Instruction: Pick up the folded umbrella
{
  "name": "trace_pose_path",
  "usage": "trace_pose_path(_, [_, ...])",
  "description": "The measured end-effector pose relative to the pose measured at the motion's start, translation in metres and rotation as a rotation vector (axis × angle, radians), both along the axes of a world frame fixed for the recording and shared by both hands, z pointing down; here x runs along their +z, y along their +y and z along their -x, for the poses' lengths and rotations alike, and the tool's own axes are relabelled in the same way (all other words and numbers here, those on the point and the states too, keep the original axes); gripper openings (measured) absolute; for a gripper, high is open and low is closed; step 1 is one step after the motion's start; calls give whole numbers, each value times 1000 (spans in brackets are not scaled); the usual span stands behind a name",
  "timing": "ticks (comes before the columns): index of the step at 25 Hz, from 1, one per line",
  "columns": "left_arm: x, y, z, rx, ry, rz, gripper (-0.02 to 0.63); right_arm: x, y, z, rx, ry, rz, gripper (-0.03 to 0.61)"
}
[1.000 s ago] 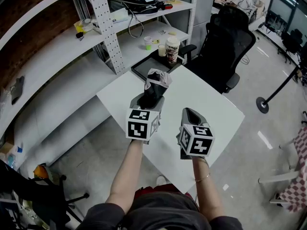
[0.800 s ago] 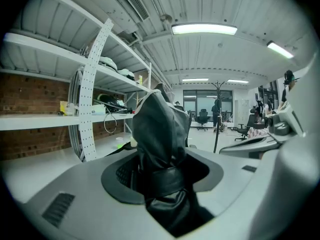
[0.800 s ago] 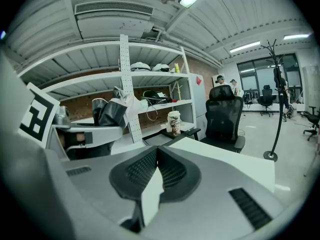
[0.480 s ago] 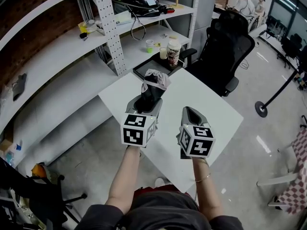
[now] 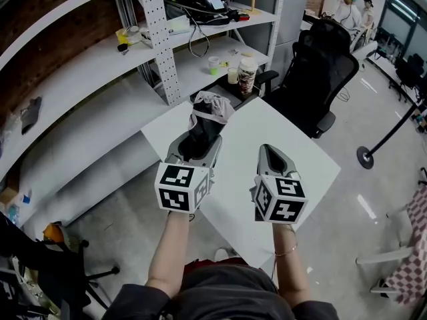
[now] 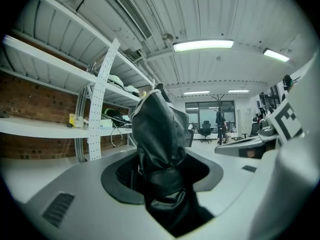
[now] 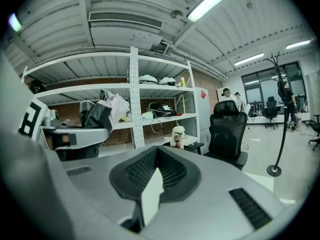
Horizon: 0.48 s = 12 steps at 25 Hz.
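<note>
The left gripper had its fingers clamped on the folded umbrella, whose long axis ran forward along them. The right gripper, fingers together, hung empty beside it.

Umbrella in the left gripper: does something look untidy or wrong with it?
The umbrella held by the left gripper is folded untidily: pale cloth bunches loosely at its top end. No damage shows.

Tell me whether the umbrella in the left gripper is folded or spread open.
Folded. The umbrella is a compact black bundle with a strap wrapped around it, clamped between the left gripper's jaws.
</note>
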<state>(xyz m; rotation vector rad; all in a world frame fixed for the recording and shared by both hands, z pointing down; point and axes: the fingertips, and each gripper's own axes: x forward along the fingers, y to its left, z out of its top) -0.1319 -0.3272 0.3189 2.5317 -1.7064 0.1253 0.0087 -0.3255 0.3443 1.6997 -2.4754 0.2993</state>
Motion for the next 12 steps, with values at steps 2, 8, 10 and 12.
trace_pose_path(2, [-4, 5, 4, -5, 3, -12, 224, -8, 3, 2, -6, -1, -20, 18])
trace_pose_path(8, [-15, 21, 14, -24, 14, -38, 224, -29, 10, 4, -27, -13, -74, 18])
trace_pose_path(10, [-18, 27, 18, -30, 19, -46, 224, -32, 12, 5, -32, -21, -83, 18])
trace_pose_path(12, [-21, 32, 20, -34, 28, -52, 224, -35, 15, 5, -37, -24, -89, 18])
